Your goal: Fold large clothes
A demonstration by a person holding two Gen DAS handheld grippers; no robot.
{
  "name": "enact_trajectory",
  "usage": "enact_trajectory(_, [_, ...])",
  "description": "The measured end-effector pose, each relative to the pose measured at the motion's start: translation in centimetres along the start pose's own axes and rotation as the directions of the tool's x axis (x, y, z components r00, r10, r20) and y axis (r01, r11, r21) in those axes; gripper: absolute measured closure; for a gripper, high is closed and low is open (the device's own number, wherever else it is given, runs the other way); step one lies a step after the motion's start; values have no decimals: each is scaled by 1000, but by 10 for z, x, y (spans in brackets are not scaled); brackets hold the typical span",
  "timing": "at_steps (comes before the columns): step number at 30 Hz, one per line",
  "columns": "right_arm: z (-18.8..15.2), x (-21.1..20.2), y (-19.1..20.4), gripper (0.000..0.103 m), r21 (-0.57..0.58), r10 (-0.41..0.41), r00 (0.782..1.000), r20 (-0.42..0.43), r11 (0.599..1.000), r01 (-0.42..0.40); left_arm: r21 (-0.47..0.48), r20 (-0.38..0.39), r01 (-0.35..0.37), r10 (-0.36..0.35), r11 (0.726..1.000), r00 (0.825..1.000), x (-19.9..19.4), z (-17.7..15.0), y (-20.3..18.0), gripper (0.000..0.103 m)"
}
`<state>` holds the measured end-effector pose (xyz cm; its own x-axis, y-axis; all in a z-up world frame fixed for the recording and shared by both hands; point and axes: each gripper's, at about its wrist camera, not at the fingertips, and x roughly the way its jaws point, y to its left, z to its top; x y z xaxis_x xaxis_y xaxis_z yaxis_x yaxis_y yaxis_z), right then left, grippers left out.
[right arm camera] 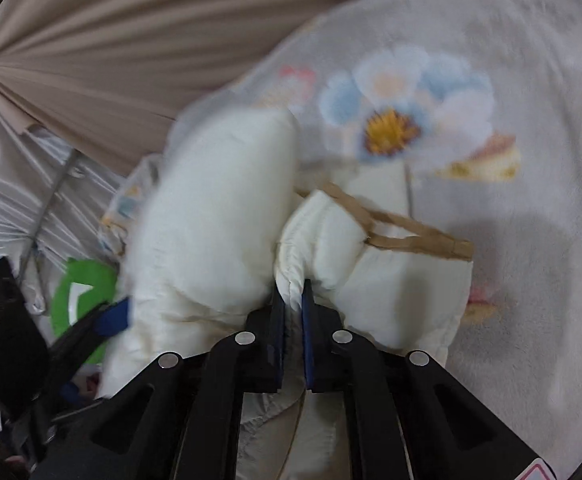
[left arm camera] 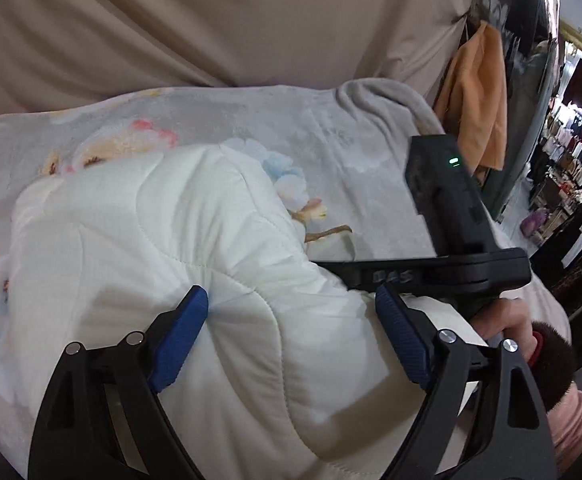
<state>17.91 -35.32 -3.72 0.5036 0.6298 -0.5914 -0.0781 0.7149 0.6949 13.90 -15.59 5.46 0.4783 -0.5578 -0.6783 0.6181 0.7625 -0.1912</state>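
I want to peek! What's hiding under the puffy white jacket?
The white quilted jacket lies on a grey flowery blanket. Whatever lies beneath its middle is covered.

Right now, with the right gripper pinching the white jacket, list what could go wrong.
1. The right gripper is shut on only a thin gathered edge of the jacket; the bulky padding may slip free when lifted.
2. The left gripper is open over the jacket, gripping nothing, so that side may sag and spoil the fold.
3. The tan strap lies loose on the blanket and could snag.
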Motion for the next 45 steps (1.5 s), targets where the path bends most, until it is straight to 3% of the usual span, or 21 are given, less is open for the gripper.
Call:
enact_trajectory(3, [-2, -7, -13, 97, 24, 44, 999, 5, 999, -44, 24, 2, -25, 25, 999, 1000, 11, -5, -6, 19])
enact_trajectory(4, [-2, -14, -12, 92, 15, 32, 999, 8, 999, -32, 36, 5, -32, 32, 999, 999, 8, -6, -9, 19])
enact_trajectory(8, [-8, -81, 5, 78, -60, -103, 986, 134, 992, 111, -9, 33, 34, -33, 999, 999, -34, -9, 2, 19])
enact_trajectory(10, [-15, -112, 19, 59, -84, -140, 966, 219, 983, 162, -43, 54, 38, -36, 998, 998, -58, -15, 16, 17])
enact_trajectory(12, [-23, -133, 40, 51, -126, -95, 961, 258, 983, 131, -78, 55, 24, -20, 997, 998, -78, -26, 30, 15])
enact_trajectory(15, [-29, -123, 70, 41, -180, -49, 974, 220, 980, 90, -101, -2, 25, -25, 995, 1000, -92, -56, 41, 11])
enact_trajectory(18, [-29, -83, 90, 41, -194, -35, 992, 124, 979, 59, -38, -36, -41, 40, 998, 999, -103, -90, 33, 10])
enact_trajectory(20, [-27, -49, 93, 41, -188, -72, 996, 61, 979, 82, -23, -74, -67, 65, 997, 995, -106, -113, 32, 9])
enact_trajectory(21, [-28, -36, 93, 45, -181, -87, 996, 34, 979, 92, -37, -96, -71, 67, 997, 993, -105, -123, 35, 9])
enact_trajectory(23, [-29, -23, 88, 66, -157, -78, 997, 15, 984, 79, -66, -135, -102, 92, 993, 987, -96, -135, 44, 10])
enact_trajectory(24, [-30, -27, 89, 83, -151, -60, 998, 27, 986, 63, -87, -145, -127, 114, 988, 983, -91, -139, 51, 11])
enact_trajectory(25, [-32, -35, 92, 91, -147, -37, 998, 46, 988, 44, -101, -146, -153, 138, 983, 980, -88, -140, 57, 16])
enact_trajectory(27, [-41, -66, 103, 95, -158, 10, 993, 118, 987, 8, -118, -130, -158, 142, 980, 981, -85, -136, 67, 19])
enact_trajectory(30, [-67, -112, 114, 96, -179, -9, 970, 243, 982, 54, -85, -90, -128, 120, 988, 989, -83, -124, 64, 19])
enact_trajectory(32, [-83, -121, 104, 96, -147, -95, 952, 290, 979, 143, -11, -56, -144, 143, 989, 988, -77, -115, 53, 19])
enact_trajectory(34, [-89, -103, 76, 94, -97, -215, 938, 272, 964, 249, 20, -67, -166, 167, 986, 984, -57, -110, 49, 18])
enact_trajectory(36, [-90, -72, 44, 88, -52, -214, 954, 210, 972, 229, 11, -86, -174, 174, 985, 981, -40, -109, 51, 18])
enact_trajectory(38, [-90, -67, 32, 88, 6, -175, 962, 209, 984, 177, 1, -97, -177, 176, 984, 980, -36, -108, 53, 18])
enact_trajectory(41, [-92, -82, 49, 82, -43, -225, 946, 233, 970, 241, 12, -86, -186, 186, 982, 979, -60, -109, 50, 21])
enact_trajectory(43, [-96, -97, 59, 71, -59, -259, 930, 263, 957, 283, 29, -55, -180, 181, 983, 982, -88, -112, 47, 20])
enact_trajectory(45, [-102, -114, 70, 70, -74, -291, 907, 304, 942, 327, 39, -22, -189, 190, 981, 982, -115, -112, 45, 20])
